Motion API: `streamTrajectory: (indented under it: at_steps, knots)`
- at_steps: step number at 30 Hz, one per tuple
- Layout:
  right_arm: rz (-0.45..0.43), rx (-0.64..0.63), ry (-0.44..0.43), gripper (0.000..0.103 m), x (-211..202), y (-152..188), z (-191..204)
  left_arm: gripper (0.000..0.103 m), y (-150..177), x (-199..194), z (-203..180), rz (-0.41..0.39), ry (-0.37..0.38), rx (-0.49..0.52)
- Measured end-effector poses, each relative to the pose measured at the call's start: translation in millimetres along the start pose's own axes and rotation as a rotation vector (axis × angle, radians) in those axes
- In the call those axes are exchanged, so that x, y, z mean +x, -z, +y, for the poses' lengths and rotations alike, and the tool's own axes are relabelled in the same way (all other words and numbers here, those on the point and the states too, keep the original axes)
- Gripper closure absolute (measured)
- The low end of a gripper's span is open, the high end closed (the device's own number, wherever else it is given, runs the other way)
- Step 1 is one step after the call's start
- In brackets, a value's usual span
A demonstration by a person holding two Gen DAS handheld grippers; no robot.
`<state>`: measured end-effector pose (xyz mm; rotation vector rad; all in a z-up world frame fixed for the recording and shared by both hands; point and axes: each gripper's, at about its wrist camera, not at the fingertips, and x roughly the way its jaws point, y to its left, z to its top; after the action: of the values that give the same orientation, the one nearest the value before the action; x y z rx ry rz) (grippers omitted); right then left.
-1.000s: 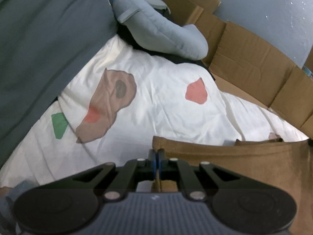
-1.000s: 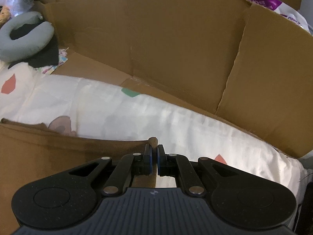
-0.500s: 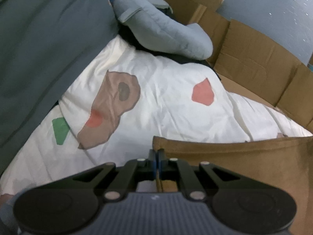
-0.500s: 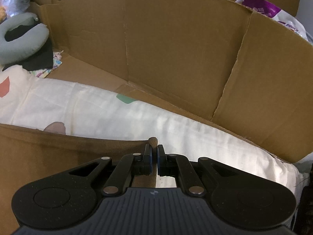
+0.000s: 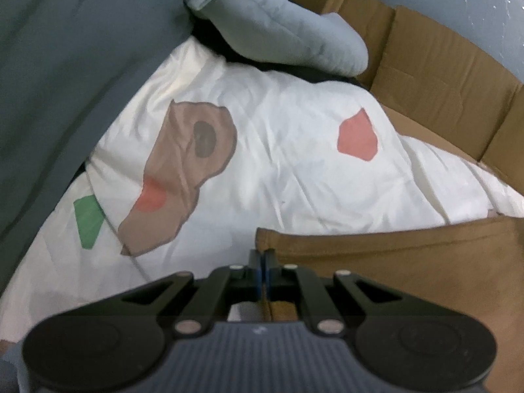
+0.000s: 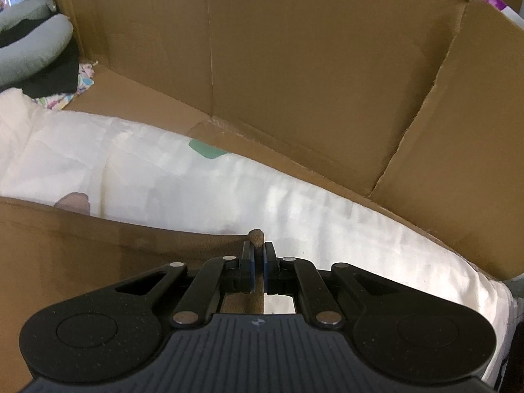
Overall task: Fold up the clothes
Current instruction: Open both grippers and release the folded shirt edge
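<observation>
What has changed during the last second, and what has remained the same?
Both views slid forward over the white quilt: the neck pillow and cardboard wall drew closer, so the brown garment is being carried that way. Unchanged: left gripper and right gripper stay shut on its top edge.
</observation>
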<state>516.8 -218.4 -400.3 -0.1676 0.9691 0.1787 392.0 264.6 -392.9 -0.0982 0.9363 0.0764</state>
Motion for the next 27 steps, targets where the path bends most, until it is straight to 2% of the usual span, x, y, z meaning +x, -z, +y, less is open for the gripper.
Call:
streamTrajectory:
  at_steps: [3, 6, 7, 8, 10, 11, 16, 19, 27]
  knots:
    - [0.017, -0.007, 0.005, 0.100, 7.7, 0.3, 1.2, 0.099, 1.5, 8.5, -2.0, 0.022, -0.012, 0.001]
    - [0.019, 0.033, -0.015, 0.097, 13.5, 3.2, -1.0, 0.092, -0.1, 7.2, 0.9, 0.034, -0.010, -0.034]
    - [0.008, 0.059, -0.026, 0.092, 12.0, 3.9, -4.0, 0.083, -0.7, 4.3, 2.4, 0.039, -0.013, -0.039]
    - [0.004, 0.086, -0.034, 0.078, 8.7, 4.4, -7.9, 0.071, -1.3, 0.8, 3.9, 0.046, -0.017, -0.043]
    - [0.001, 0.141, -0.048, 0.065, 1.0, 5.1, -16.4, 0.061, -0.7, -11.0, 7.8, 0.042, -0.047, -0.044]
    - [0.000, 0.169, -0.055, 0.060, -2.8, 5.5, -20.6, 0.059, 0.6, -17.6, 10.1, 0.038, -0.053, -0.046]
    - [-0.019, 0.205, -0.075, 0.057, -28.1, 8.0, -28.4, 0.047, 4.3, -50.8, 15.7, 0.030, -0.070, -0.023]
    - [-0.022, 0.207, -0.081, 0.057, -48.1, 8.7, -30.0, 0.046, 3.9, -70.8, 12.9, 0.021, -0.078, -0.018]
    - [-0.066, 0.113, -0.144, 0.053, -106.2, 26.6, -24.8, 0.040, 7.5, -121.7, -16.6, 0.001, -0.069, 0.015]
